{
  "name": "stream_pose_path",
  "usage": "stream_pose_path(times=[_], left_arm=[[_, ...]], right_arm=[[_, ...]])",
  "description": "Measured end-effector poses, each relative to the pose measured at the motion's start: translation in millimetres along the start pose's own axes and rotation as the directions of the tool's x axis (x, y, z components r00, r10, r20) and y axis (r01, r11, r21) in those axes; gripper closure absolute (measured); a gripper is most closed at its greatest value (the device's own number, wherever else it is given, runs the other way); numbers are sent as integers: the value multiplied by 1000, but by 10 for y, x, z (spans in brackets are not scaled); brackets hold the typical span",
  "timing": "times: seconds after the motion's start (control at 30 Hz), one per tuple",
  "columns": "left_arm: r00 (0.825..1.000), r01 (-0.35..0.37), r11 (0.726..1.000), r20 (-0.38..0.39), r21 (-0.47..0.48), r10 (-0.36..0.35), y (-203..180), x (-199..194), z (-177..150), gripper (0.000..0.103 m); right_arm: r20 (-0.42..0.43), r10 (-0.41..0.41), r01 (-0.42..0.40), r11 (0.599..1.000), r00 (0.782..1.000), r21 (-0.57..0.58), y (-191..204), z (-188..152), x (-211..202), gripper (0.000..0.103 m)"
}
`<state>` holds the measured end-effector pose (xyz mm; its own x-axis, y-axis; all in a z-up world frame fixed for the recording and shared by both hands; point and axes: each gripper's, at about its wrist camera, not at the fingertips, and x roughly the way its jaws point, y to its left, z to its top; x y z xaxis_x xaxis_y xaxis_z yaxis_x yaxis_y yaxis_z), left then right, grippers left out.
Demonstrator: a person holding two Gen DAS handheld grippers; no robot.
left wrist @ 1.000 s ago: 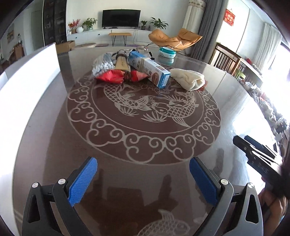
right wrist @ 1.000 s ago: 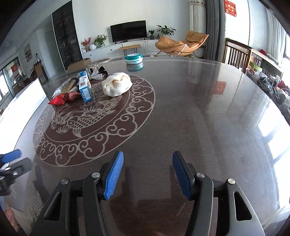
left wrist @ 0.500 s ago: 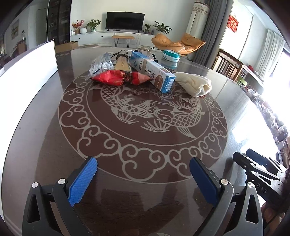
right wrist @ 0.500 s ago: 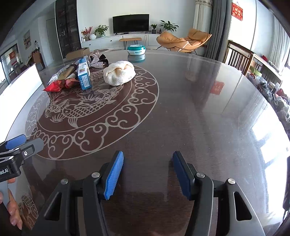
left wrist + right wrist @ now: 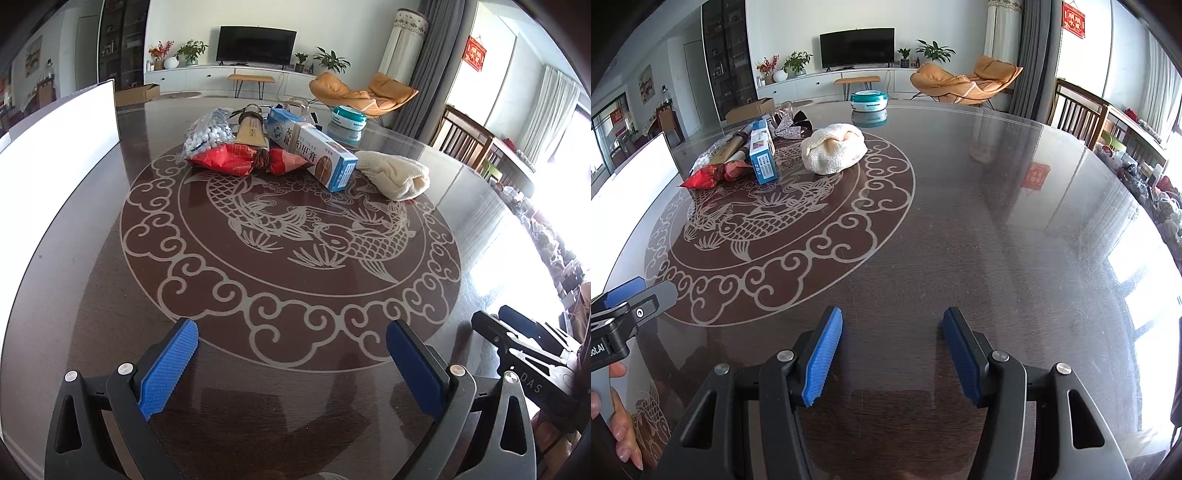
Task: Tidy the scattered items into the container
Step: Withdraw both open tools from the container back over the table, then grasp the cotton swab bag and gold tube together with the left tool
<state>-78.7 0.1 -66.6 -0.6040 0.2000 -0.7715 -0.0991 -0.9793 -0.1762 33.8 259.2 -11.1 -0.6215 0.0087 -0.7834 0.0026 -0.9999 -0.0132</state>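
Since the earlier frames both wrist views have shifted: the pile of items sits lower and closer in each picture, and more of the room behind shows. The items themselves have not moved on the table (image 5: 110, 258).

The left gripper (image 5: 291, 363) stands wide open with nothing between its blue pads. The right gripper (image 5: 892, 354) is open at a moderate width, also empty. Both hang over bare tabletop at the near side.

The items lie together at the far side of the fish pattern, well apart from both grippers: a blue and white box (image 5: 312, 149), red packets (image 5: 229, 160), a bag of white beads (image 5: 208, 131), a tan tube (image 5: 252, 131) and a cream knitted cloth (image 5: 395, 175). A white panel (image 5: 55, 140) stands at the left table edge; whether it belongs to the container cannot be told.

Handling, by judgement:
- Box: light, stiff; grip across its narrow faces.
- Cloth: soft, will sag; pinch a thick fold.
- Packets and bead bag: slippery film; grip at the bulk, not the edge.
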Motion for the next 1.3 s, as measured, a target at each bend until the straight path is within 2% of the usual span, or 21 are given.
stream_pose_path(times=[0.2,0.33,0.67,0.87,0.93,1.0,1.1,1.17,1.23,1.3], left_arm=[[999,-17,997,-37,77,20,-51,49,11,0],[991,-111,984,-65,142,121,-11,164,86,0],[986,-146,985,-67,91,152,558,514,689,0],[983,-147,985,-95,93,156,601,544,764,0],[987,-127,989,-92,71,133,609,531,815,0],[994,-101,993,-40,60,103,596,475,960,0],[992,-119,991,37,68,116,526,378,1285,0],[993,-114,991,29,69,112,497,438,1517,0],[992,-121,989,-13,90,122,460,595,1716,0],[983,-165,976,-54,144,175,421,840,1900,0]], right_arm=[[0,-1,1,1000,1000,0,3,0,1,44],[0,0,0,1000,1000,0,0,0,-1,44],[0,0,0,1000,1000,0,0,1,-1,44],[0,0,0,1000,1000,0,1,1,0,44],[0,2,-2,1000,1000,1,0,0,1,43],[0,5,-5,1000,1000,1,6,3,-3,43],[-1,6,-6,1000,1000,1,19,4,-5,43],[-1,4,-4,1000,1000,-1,24,4,-5,43],[-2,4,-4,1000,1000,-1,29,4,-5,43],[-2,4,-4,1000,1000,-1,34,4,-5,43]])
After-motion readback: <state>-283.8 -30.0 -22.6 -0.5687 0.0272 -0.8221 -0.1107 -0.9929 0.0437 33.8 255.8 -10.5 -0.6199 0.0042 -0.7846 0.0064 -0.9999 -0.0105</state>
